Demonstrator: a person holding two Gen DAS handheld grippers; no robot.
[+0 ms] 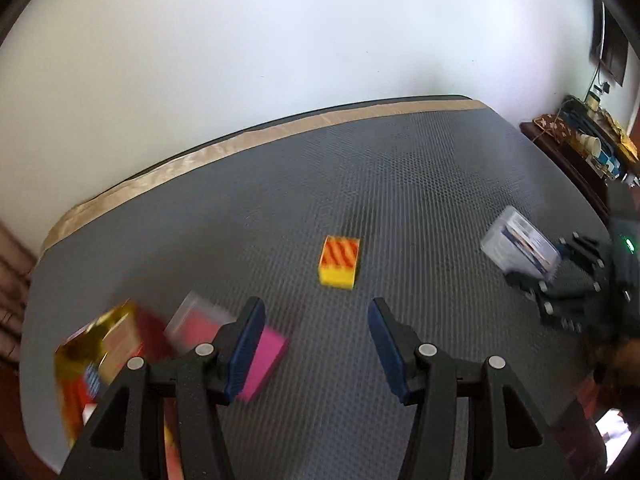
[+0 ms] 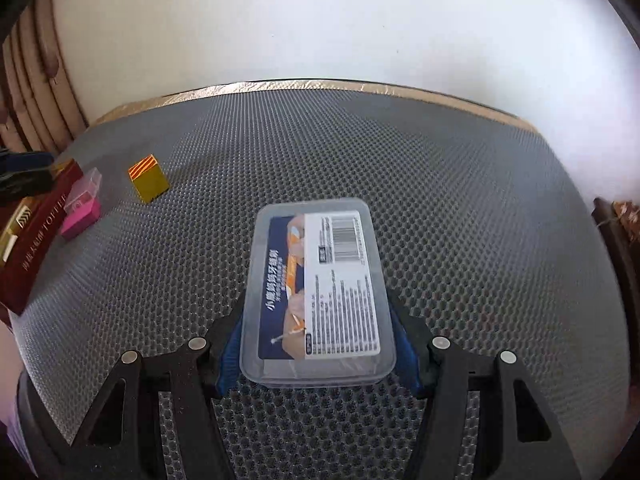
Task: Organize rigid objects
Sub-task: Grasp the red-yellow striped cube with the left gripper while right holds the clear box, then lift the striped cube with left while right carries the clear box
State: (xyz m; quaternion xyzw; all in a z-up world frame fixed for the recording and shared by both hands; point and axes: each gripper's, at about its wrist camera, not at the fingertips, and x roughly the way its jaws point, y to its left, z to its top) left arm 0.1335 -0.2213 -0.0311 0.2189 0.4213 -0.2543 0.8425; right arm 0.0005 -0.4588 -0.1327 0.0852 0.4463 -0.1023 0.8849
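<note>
Task partway: red box (image 2: 36, 228) and pink box (image 2: 82, 208) grouped at mat's (image 2: 400, 160) left edge. Yellow block (image 1: 339, 261) loose mid-mat. Right gripper (image 2: 318, 344) clamped on clear case (image 2: 320, 292), held above mat. Left gripper (image 1: 316, 344) spread apart, holding nothing.

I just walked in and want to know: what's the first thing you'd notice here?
The right gripper is clamped on a clear plastic box with a blue and white barcode label, right in the middle. Farther off, a bright yellow block with orange stripes sits alone on the grey dotted mat, ahead of the open left gripper. At the mat's left edge, a pink box lies beside a dark red toffee box.
</note>
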